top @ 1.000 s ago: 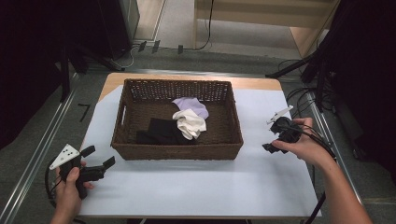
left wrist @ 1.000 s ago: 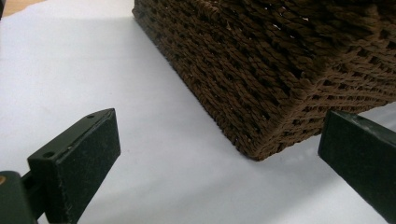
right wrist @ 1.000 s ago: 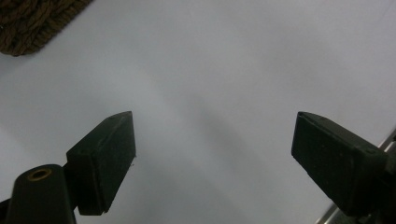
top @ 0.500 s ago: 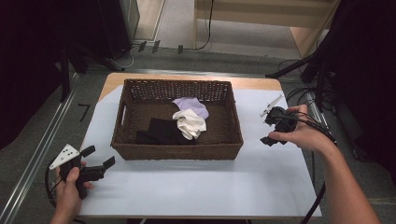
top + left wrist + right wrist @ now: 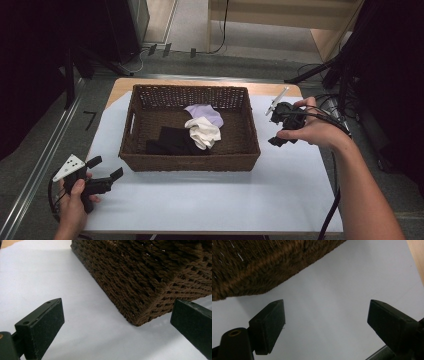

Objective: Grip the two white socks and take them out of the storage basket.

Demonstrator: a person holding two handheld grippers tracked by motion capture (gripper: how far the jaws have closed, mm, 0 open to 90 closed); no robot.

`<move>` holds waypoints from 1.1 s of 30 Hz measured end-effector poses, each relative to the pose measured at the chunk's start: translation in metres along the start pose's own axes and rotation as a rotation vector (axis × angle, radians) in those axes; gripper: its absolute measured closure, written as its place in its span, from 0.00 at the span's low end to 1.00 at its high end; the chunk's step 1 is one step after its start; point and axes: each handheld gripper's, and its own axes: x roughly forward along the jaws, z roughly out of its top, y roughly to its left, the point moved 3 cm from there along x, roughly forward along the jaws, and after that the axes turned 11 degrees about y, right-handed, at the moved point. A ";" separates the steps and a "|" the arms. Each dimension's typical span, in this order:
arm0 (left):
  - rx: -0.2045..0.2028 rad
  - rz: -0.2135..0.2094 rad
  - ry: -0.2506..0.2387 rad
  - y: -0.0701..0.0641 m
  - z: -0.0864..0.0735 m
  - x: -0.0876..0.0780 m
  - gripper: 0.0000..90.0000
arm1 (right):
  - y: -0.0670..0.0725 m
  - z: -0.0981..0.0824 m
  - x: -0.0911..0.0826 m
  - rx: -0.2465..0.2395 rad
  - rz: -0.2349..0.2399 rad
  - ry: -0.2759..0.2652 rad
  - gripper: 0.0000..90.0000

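Observation:
A brown wicker basket (image 5: pixel 252 135) stands on the white table and holds a lilac cloth (image 5: pixel 205 112), a cream cloth (image 5: pixel 204 132) and a black cloth (image 5: pixel 172 141). My left gripper (image 5: pixel 105 168) rests open near the table's front left corner, its jaws facing the basket's near corner (image 5: pixel 140 312). Held above the table just right of the basket, my right gripper (image 5: pixel 276 131) is open and empty. In the right gripper view the basket's side (image 5: pixel 262 272) lies at the upper left, with bare table between the jaws.
The white table top (image 5: pixel 210 195) runs wide in front of the basket. Cables (image 5: pixel 330 107) lie off the table's right edge. Dark equipment stands at the far left and right of the room.
My right gripper has risen and moved toward the far right corner of the basket. The left gripper has stayed where it was.

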 end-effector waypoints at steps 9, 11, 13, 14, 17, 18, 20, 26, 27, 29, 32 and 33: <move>0.004 0.002 0.004 0.000 0.000 0.000 0.00 | 0.009 0.022 -0.017 -0.049 -0.010 -0.026 0.16; 0.005 0.002 0.004 0.000 0.000 0.000 0.00 | 0.011 0.027 -0.021 -0.057 -0.011 -0.032 0.16; 0.005 0.000 0.003 0.000 0.000 0.000 0.00 | 0.014 0.033 -0.023 -0.068 -0.005 -0.039 0.16; 0.003 -0.001 0.003 0.000 0.000 0.000 0.00 | 0.016 0.036 -0.023 -0.076 -0.004 -0.042 0.16; 0.004 -0.002 0.003 0.000 0.000 0.000 0.00 | 0.021 0.046 -0.022 -0.092 -0.005 -0.045 0.16; 0.004 -0.002 0.003 0.000 0.000 0.000 0.00 | 0.023 0.049 -0.021 -0.100 -0.003 -0.047 0.16; 0.004 -0.003 0.002 0.000 0.000 0.000 0.00 | 0.027 0.055 -0.019 -0.111 -0.002 -0.045 0.16; 0.006 -0.003 0.002 0.000 0.000 0.000 0.00 | 0.037 0.074 -0.012 -0.143 -0.004 -0.041 0.16; 0.006 -0.003 0.002 0.000 0.000 0.000 0.00 | 0.039 0.077 -0.011 -0.147 -0.003 -0.042 0.16; 0.004 -0.004 0.001 0.000 0.000 0.000 0.00 | 0.042 0.083 -0.009 -0.150 0.000 -0.043 0.16; 0.004 -0.005 0.000 0.000 0.000 0.000 0.00 | 0.045 0.088 -0.007 -0.159 0.002 -0.043 0.16; 0.002 -0.006 0.000 0.000 0.000 0.000 0.00 | 0.049 0.093 -0.005 -0.166 0.004 -0.042 0.16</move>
